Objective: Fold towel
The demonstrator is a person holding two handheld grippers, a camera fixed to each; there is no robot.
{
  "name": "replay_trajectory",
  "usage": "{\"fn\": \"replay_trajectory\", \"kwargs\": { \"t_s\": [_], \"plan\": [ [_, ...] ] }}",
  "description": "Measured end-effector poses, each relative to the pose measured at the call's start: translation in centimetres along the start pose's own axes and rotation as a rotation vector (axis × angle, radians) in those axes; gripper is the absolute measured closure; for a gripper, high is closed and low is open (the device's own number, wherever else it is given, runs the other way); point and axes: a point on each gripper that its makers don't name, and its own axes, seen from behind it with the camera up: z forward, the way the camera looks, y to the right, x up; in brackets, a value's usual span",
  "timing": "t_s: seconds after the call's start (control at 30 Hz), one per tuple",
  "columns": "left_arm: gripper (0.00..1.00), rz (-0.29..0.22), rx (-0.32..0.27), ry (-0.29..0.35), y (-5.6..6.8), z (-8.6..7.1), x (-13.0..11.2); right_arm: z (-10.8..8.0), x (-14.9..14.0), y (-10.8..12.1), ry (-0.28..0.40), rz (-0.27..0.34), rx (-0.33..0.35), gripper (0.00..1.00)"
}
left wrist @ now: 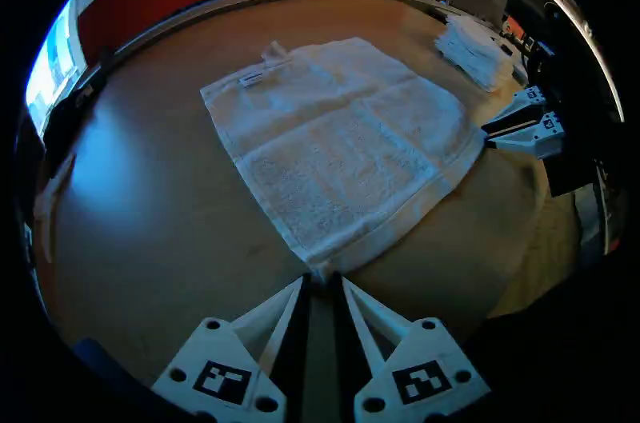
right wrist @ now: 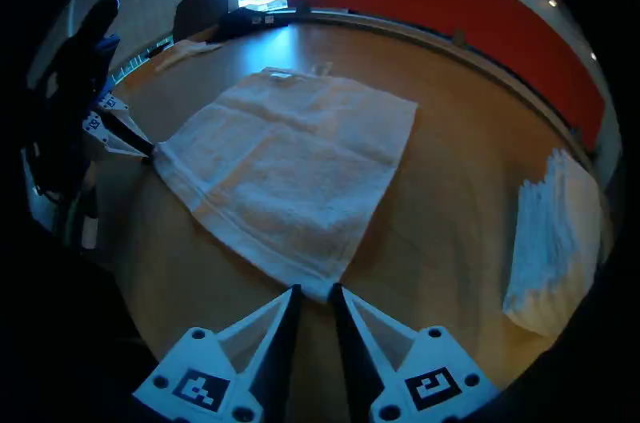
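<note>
A white towel (left wrist: pixel 344 143) lies spread flat on the wooden table (left wrist: pixel 152 207), one small tag near its far edge. My left gripper (left wrist: pixel 322 279) is at the towel's near corner, its fingers closed on that corner. My right gripper (left wrist: pixel 520 123) pinches the neighbouring corner at the right. In the right gripper view the same towel (right wrist: pixel 288 167) spreads out ahead. The right gripper (right wrist: pixel 315 289) is shut on the closest corner. The left gripper (right wrist: pixel 128 143), held by a dark-sleeved hand, grips the corner at the left.
A stack of folded white towels (right wrist: pixel 556 239) sits on the table to the right of the spread towel, also seen as a stack (left wrist: pixel 476 51). A red panel (right wrist: pixel 448 7) runs behind the table. A dark chair (right wrist: pixel 200 11) and a small cloth (right wrist: pixel 184 51) stand near the window.
</note>
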Motion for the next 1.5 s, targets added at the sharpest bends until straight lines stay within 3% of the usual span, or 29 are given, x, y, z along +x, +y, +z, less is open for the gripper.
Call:
{"fn": "replay_trajectory", "kwargs": {
  "t_s": [0.1, 0.37, 0.8, 1.2, 1.37, 1.5],
  "plan": [
    [0.91, -0.006, 0.01, -0.001, -0.3, 0.0, 0.0, 0.1, 0.1, -0.3, 0.001, -0.005, 0.002, 0.76],
    [0.94, -0.002, -0.001, 0.0, -0.2, -0.1, 0.1, 0.2, 0.3, -1.1, 0.004, -0.004, 0.028, 0.88],
    [0.98, -0.008, -0.009, -0.007, -0.4, -0.3, 0.3, -0.3, 1.5, -1.9, 0.037, -0.013, 0.033, 0.9],
    [0.99, -0.072, 0.019, 0.027, -2.9, -2.0, 1.6, -1.3, 4.3, -2.5, 0.095, -0.004, 0.045, 0.9],
    [0.99, -0.075, 0.033, 0.036, -3.9, -2.5, 1.9, -1.5, 5.5, -3.1, 0.12, 0.0, 0.051, 0.9],
    [0.99, -0.076, 0.034, 0.045, -4.1, -3.0, 2.2, -1.7, 6.0, -3.3, 0.131, 0.001, 0.051, 0.9]
  ]
}}
